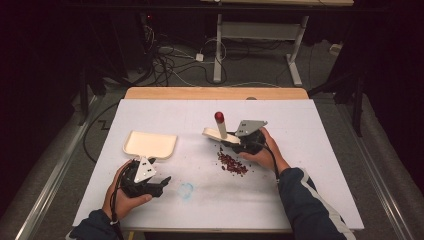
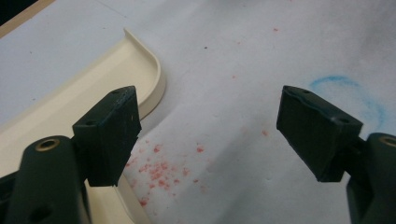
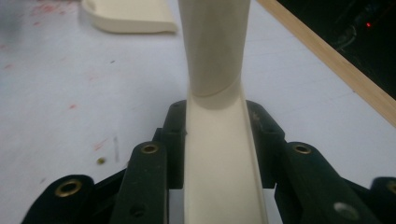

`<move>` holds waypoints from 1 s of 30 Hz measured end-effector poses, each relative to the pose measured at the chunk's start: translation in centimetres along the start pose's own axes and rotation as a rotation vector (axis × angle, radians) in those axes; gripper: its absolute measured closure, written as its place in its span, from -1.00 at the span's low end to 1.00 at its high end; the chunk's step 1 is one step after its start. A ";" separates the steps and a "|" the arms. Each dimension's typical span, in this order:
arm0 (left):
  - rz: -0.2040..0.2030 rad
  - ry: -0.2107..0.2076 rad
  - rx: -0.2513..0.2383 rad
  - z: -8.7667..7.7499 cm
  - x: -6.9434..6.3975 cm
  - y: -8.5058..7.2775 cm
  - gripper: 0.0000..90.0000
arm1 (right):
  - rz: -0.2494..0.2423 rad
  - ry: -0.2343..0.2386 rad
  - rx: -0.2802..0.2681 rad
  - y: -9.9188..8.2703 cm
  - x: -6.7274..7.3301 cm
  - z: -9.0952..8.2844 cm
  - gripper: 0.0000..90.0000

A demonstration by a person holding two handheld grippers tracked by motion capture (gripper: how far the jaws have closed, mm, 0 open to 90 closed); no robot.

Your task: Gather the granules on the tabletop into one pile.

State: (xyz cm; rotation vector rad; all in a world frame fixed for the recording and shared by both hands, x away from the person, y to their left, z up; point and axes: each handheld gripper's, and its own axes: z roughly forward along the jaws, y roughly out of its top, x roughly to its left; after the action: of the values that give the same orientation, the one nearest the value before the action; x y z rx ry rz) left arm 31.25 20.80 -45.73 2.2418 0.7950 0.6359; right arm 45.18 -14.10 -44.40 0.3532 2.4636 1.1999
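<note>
Right claw clamped on the brush, left claw gaping beside the dustpan.

The right claw point(image 1: 231, 141) is closed tight on the cream handle of the brush point(image 1: 220, 127), just left of and beyond the pile of dark red crumbs point(image 1: 232, 163) at mid-worktop point(image 1: 310, 150). Over on the left, the left claw point(image 1: 161, 184) sits with its jaws wide apart, gripping nothing, hovering near the cream dustpan point(image 1: 150, 144), whose rounded rim lies just beside one jaw.
</note>
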 end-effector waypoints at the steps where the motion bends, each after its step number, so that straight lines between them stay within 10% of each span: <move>1: 0.003 -0.001 0.001 0.0 0.0 0.0 -0.54 | -0.014 0.020 0.003 -0.2 0.3 -0.2 0.45; 17: 0.026 -0.007 0.014 0.2 -0.3 0.0 -0.54 | -0.099 0.152 -0.050 -2.7 1.5 -4.5 0.45; 30: 0.040 -0.022 0.010 0.3 -0.5 0.2 -0.54 | -0.051 -0.019 -0.052 -2.4 1.9 -6.9 0.49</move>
State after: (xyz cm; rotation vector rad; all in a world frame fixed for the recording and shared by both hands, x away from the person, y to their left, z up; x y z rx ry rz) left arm 31.18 20.25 -45.89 2.2745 0.7455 0.6270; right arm 40.32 -19.61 -42.83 0.2839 2.4052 1.2314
